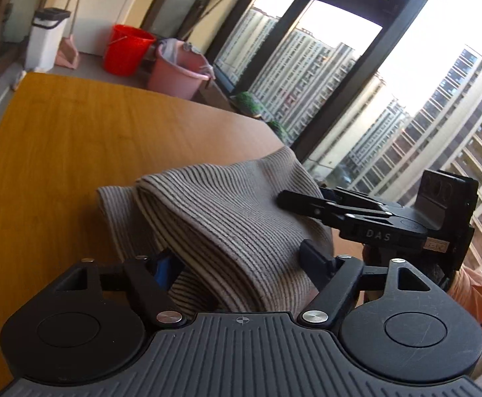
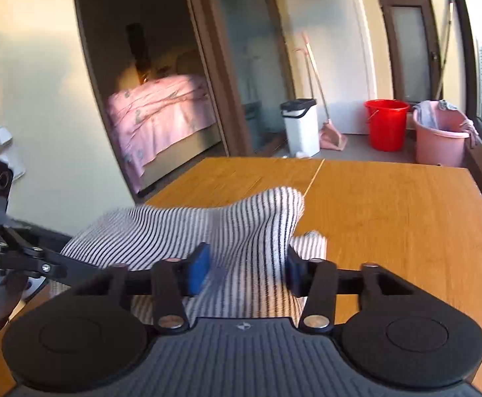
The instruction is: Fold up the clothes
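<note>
My left jaws (image 1: 244,261) and right jaws (image 2: 245,269) each have a bunched ridge of the striped garment (image 2: 181,225) between their pads, narrowed onto it, though I cannot tell how firmly they bite. It lies on the near part of the wooden counter (image 2: 389,205). I judge I'm mid-fold: next, carry both edges across together, evenly.

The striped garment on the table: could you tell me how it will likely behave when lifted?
The striped garment looks floppy: it bunches and drapes between the right gripper pads. Its ribbed knit probably grips rather than slips. It seems light, so unheld parts would likely sag towards the table.
</note>
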